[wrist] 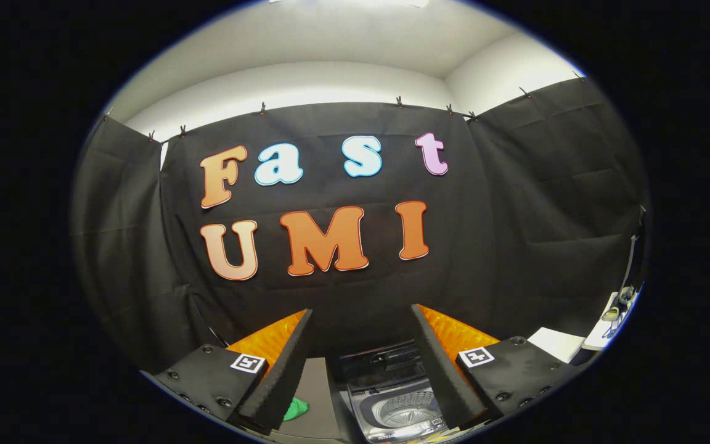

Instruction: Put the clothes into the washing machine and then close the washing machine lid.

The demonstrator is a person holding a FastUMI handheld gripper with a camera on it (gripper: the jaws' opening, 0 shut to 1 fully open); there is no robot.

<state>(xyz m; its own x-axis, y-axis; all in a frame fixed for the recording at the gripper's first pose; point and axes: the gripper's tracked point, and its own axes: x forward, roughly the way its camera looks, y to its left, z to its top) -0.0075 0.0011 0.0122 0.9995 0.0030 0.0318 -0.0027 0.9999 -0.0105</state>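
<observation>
Gripper point(361, 320) held high, looking mostly at the black cloth wall point(515, 216) of the booth. Its two fingers stand wide apart, nothing between them, nothing pressed by either; cloth wall fills the gap at the tips.

Low down between the fingers, a small top-loading washing machine point(392, 401). Lid point(383, 361) is up, standing at the back edge of the machine. The open tub point(405, 412) shows ribbed metal inside; its right side is covered by the right finger point(444, 370), and the front of the machine is cut off below. Whether anything lies in the tub is hard to make out from here.

Green clothes point(296, 408): just a small bunch peeks out from behind the lower end of the left finger point(281, 370), left of the machine, lying on a grey surface point(315, 394). Most of it is hidden by the finger, so shape and kind of garment cannot be told.

Far right, beyond the right finger, a white table point(555, 342) corner, partly cut off. Further right, small objects at the rim, too warped and tiny to name.

Above the cloth, white walls point(306, 80) and ceiling.
</observation>
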